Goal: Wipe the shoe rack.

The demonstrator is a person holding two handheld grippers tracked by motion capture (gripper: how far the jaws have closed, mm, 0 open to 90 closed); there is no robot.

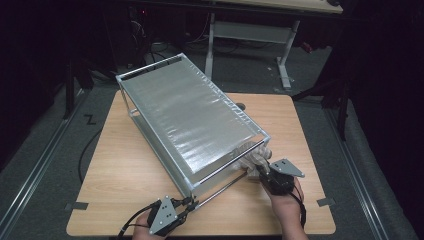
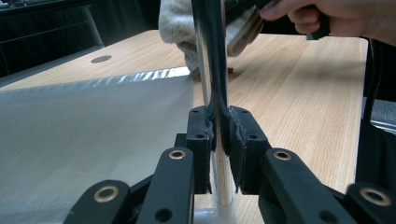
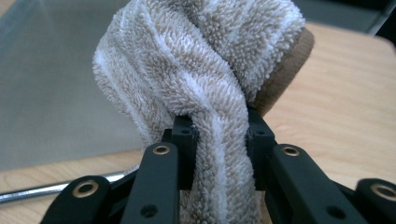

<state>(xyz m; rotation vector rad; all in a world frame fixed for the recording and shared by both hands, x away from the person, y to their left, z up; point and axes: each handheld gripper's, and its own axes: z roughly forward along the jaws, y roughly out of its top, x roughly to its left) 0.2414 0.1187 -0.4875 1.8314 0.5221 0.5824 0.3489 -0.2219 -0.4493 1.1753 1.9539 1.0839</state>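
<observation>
On the light wooden surface (image 1: 125, 165) we hold a silver metal-framed rack with mesh panels (image 1: 190, 120) lying tipped on its side. Our left hand-held gripper (image 2: 218, 140) pinches the rack's chrome rod (image 2: 212, 70) at the near corner. Our right hand-held gripper (image 3: 219, 140) is clamped on a folded beige and white striped terry towel (image 3: 196, 60), which sits at the rack's right corner, against the frame.

Light wooden table (image 1: 130, 165), grey floor (image 1: 45, 150), white-legged desk (image 1: 285, 30) behind, tape marks (image 1: 76, 206)
</observation>
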